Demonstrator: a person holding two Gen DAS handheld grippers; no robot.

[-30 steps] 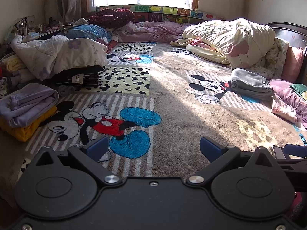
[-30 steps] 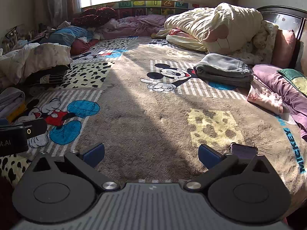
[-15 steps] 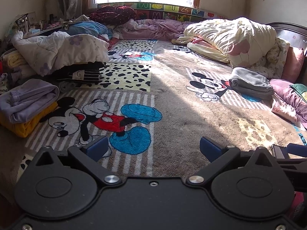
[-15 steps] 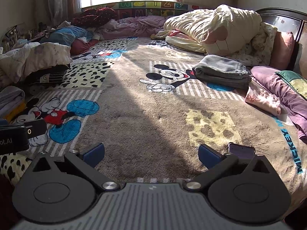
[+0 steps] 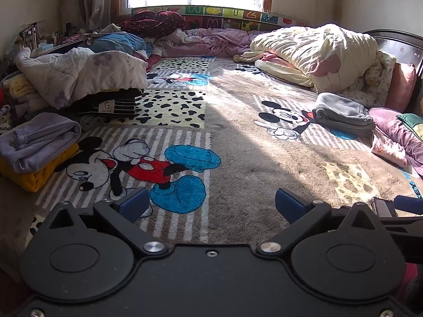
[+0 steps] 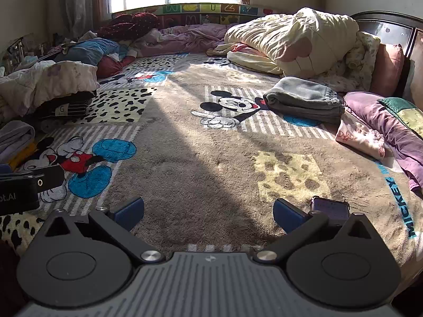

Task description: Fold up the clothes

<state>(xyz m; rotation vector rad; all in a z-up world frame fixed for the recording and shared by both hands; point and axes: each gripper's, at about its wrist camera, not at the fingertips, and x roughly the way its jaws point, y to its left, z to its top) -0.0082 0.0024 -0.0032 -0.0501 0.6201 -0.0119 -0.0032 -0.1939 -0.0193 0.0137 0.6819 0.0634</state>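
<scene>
A folded grey garment (image 5: 342, 113) lies on the Mickey blanket (image 5: 238, 145) at the right; it also shows in the right wrist view (image 6: 304, 100). A folded lilac garment (image 5: 39, 142) rests on a folded yellow one (image 5: 39, 177) at the left edge. A folded black striped garment (image 5: 108, 105) lies under a white quilt (image 5: 79, 74). My left gripper (image 5: 211, 206) is open and empty, low over the blanket's near edge. My right gripper (image 6: 208, 211) is open and empty beside it, to the right.
A cream quilt (image 5: 317, 50) is heaped at the back right, with pink and purple pillows (image 6: 391, 121) along the right edge. A phone (image 6: 330, 207) lies on the blanket by my right gripper's right finger. Loose bedding and clothes (image 5: 119, 42) pile up at the back left.
Both grippers have shifted slightly; the views pan a little. Both stay open and empty. Nothing on the bed has moved.
</scene>
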